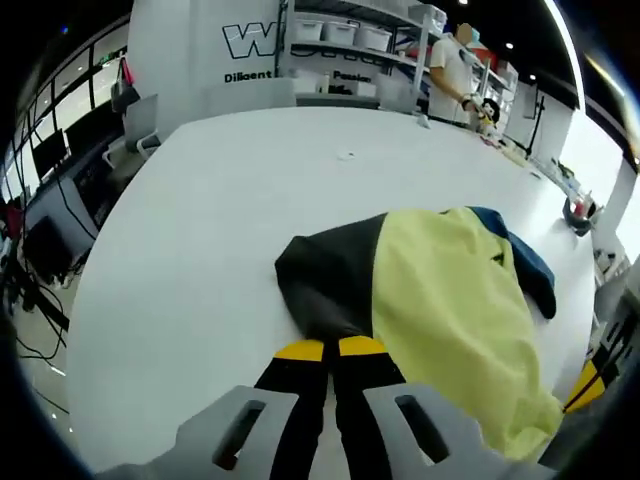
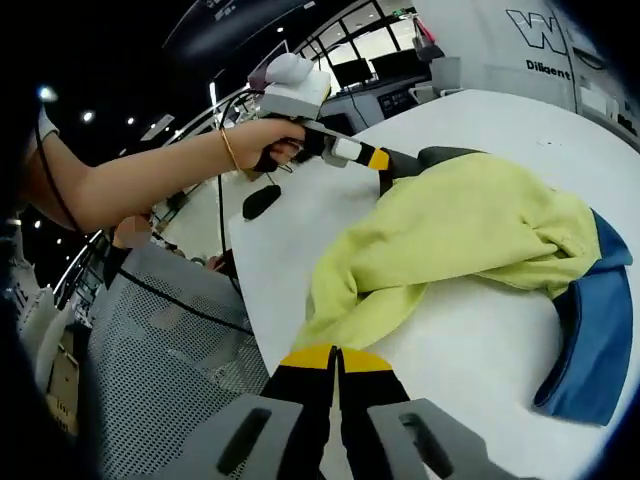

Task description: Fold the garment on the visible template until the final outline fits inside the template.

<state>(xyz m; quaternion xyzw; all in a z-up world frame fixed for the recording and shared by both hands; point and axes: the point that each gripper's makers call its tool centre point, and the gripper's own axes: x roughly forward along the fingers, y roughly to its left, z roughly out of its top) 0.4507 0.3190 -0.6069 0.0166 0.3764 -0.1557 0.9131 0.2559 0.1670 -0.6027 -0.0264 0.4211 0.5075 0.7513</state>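
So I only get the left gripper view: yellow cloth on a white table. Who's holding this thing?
Observer: A person's hand, bracelet on the wrist, holds the left gripper at the dark part of the garment.
Operator: And that yellow bit at my right edge?
Observer: That is the right gripper, jaws closed at the garment's yellow corner.
Operator: How much blue is there?
Observer: A blue band curves along the end opposite the left gripper, lying on the table.
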